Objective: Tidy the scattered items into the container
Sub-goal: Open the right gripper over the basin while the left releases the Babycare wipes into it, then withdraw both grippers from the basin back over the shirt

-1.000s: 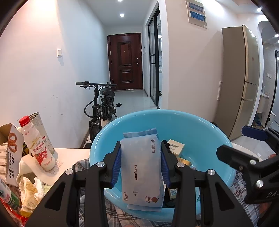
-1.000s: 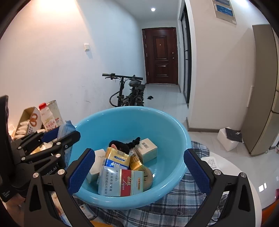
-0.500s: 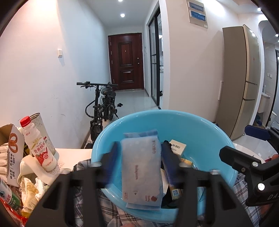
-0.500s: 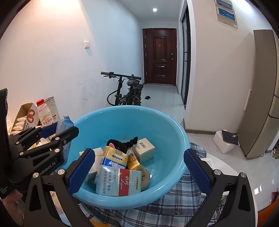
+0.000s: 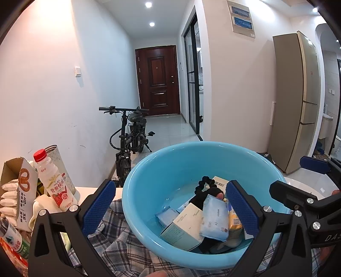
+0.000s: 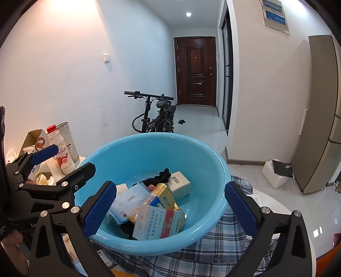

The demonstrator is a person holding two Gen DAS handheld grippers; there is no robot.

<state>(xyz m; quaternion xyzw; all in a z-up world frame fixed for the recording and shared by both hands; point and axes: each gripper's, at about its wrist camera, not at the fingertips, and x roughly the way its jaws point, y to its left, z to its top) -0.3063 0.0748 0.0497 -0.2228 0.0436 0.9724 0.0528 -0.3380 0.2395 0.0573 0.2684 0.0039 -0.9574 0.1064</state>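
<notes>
Above blue basin (image 5: pixel 162 170): L gripper (image 5: pixel 170 206) jaws wide, released; wipes pack (image 5: pixel 215 217) lies inside; R gripper (image 6: pixel 170 206) also spread, empty.

We face a narrow hallway with white walls (image 5: pixel 53 89) and a pale tiled floor (image 5: pixel 170 127). At the far end stands a dark red-brown door (image 5: pixel 158 80). A black bicycle (image 5: pixel 130 132) leans near the left wall, below a light switch (image 5: pixel 78 71). Recessed ceiling lights (image 5: pixel 148 4) illuminate the corridor. On the right we note a glass-panelled door (image 5: pixel 192 85) and a tall beige unit (image 5: pixel 298 100), probably a refrigerator.
</notes>
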